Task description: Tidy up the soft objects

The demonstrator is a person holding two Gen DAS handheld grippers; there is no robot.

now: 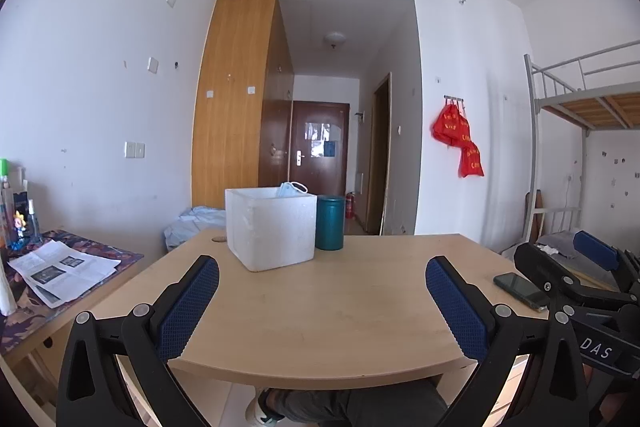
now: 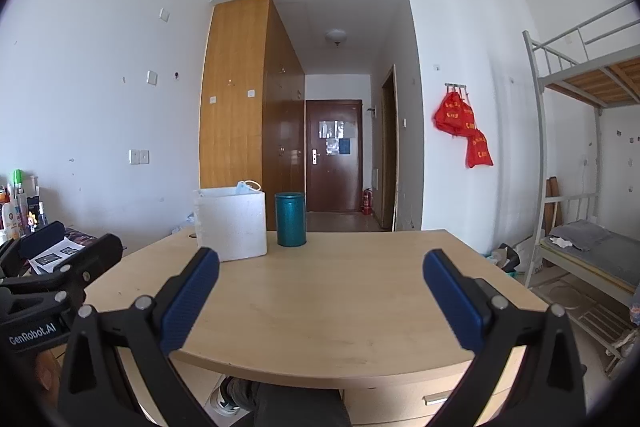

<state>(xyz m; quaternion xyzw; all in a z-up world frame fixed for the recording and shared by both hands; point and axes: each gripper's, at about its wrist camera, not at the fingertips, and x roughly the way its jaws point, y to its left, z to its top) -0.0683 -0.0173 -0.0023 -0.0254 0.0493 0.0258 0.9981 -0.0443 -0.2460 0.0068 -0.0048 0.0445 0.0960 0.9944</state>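
A white foam box [image 1: 270, 229] stands at the far side of the wooden table [image 1: 320, 311]; it also shows in the right wrist view [image 2: 232, 223]. A light-blue face mask [image 1: 293, 188] sticks out of its top, seen too in the right wrist view [image 2: 248, 187]. A teal canister [image 1: 330, 222] stands right of the box, also in the right wrist view [image 2: 291, 219]. My left gripper [image 1: 322, 303] is open and empty above the table's near edge. My right gripper [image 2: 320, 301] is open and empty beside it, to the right.
A black phone [image 1: 520, 290] lies at the table's right edge. A side desk [image 1: 80, 267] at left holds papers and bottles. A bunk bed [image 2: 580, 167] stands at right. A wardrobe [image 1: 240, 99] and door are behind. A person's leg and shoe show under the table.
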